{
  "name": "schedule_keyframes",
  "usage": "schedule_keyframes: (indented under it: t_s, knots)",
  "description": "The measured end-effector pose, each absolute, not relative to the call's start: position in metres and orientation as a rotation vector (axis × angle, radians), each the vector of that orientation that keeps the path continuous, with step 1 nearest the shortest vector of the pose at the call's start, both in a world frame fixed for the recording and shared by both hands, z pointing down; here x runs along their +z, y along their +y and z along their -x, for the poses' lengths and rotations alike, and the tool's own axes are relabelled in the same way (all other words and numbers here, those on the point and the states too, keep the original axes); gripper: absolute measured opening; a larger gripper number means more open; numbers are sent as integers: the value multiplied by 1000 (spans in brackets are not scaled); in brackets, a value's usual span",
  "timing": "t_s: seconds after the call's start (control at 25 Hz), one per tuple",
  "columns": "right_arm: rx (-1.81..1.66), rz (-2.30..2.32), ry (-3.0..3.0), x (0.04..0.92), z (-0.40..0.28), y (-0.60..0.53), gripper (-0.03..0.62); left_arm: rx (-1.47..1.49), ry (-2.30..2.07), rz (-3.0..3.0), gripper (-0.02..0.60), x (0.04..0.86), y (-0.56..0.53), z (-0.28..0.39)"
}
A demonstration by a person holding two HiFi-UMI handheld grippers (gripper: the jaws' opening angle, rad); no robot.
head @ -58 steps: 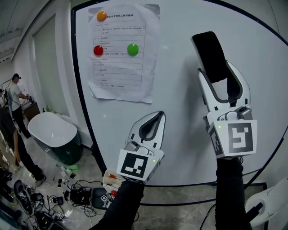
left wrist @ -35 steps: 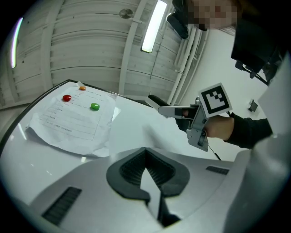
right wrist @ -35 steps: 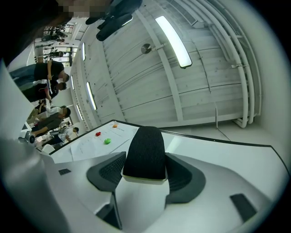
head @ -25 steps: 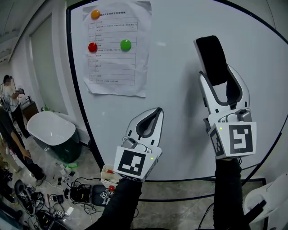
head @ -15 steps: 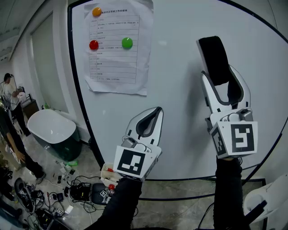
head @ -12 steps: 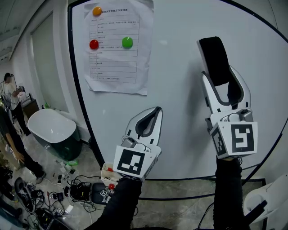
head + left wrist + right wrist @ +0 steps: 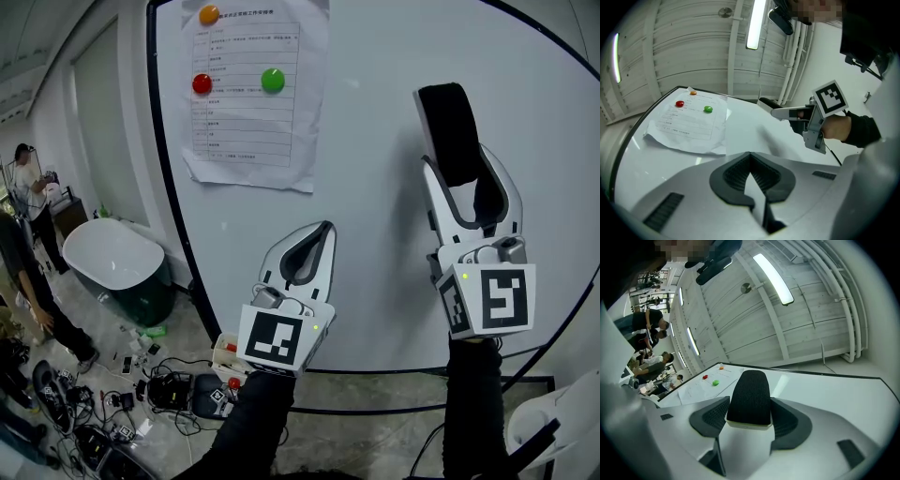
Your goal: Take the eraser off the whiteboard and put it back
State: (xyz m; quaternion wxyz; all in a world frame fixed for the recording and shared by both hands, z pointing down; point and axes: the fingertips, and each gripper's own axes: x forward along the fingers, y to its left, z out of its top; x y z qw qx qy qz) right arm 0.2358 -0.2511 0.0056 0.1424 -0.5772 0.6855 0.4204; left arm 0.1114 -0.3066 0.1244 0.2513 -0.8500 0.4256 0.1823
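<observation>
My right tool point(image 7: 459, 161) clamps eraser point(image 7: 448, 127) by lower end. Rest sticks out over whiteboard point(image 7: 375, 234), prob. free to reseat; contact w/ board unclear. Left tool point(image 7: 322, 234): jaws together, empty, parked low, out of way.

Printed sheet point(image 7: 251, 89) up-left of left tongs point(image 7: 324, 231), pinned by orange magnet point(image 7: 209, 15), red magnet point(image 7: 202, 83), green magnet point(image 7: 273, 80). White tub point(image 7: 108, 262) left of them. Cable tangle point(image 7: 141, 398) on floor point(image 7: 187, 328) below-left. Person point(image 7: 28, 183) far left.
</observation>
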Motion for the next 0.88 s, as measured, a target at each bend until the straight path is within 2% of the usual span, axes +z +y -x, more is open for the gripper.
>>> schedule_keyframes:
  t_s: [0.4, 0.6, 0.88]
  knots:
    - [1160, 1581, 2064, 33, -220, -260, 276, 480, 1226, 2302, 6, 138, -309, -95]
    - [1128, 1511, 2130, 59, -206, -260, 277, 369, 1316, 2291, 6, 161, -312, -79]
    - [1050, 1376, 2215, 92, -189, -262, 276, 359, 1470, 2261, 6, 188, -313, -39]
